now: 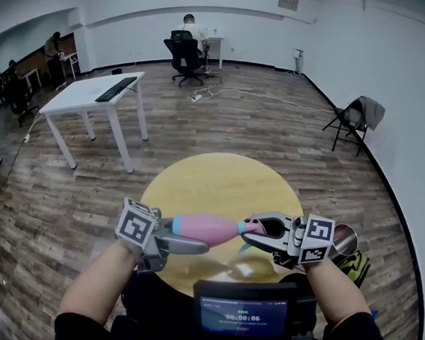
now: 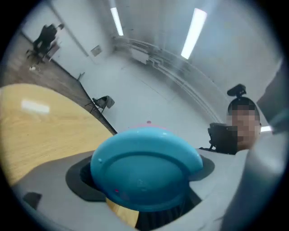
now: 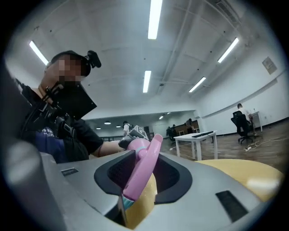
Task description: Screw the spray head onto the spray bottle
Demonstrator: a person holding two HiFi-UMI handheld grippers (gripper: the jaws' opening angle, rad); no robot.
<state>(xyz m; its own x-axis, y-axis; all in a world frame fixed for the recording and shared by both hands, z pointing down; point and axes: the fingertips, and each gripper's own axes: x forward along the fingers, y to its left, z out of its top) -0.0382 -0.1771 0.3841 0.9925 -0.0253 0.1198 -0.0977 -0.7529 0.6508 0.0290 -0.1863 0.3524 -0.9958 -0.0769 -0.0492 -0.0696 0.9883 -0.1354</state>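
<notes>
Seen from the head view, the spray bottle (image 1: pixel 204 228) hangs clear above the round yellow table (image 1: pixel 219 180). It lies level, its long axis running straight across from one hand to the other. The left hand-held gripper (image 1: pixel 188 237) is clamped on the blue base end. The neck points at the right hand-held gripper (image 1: pixel 260 232), which has the pink spray head (image 1: pixel 251 224) pinched right at that neck. Head and bottle sit on one line (whether any thread has caught, I can't tell).

In the left gripper view, the blue base (image 2: pixel 146 164) fills the space between the jaws, squeezed from both sides, and the bottle points away from the camera.

In the right gripper view, the spray head (image 3: pixel 142 169) stands tilted between the jaws, clasped, and the bottle's pink body beyond it leads toward the other hand. I'd judge the coming twist turns about that shared axis, with the right hand the nearer one to the head.
</notes>
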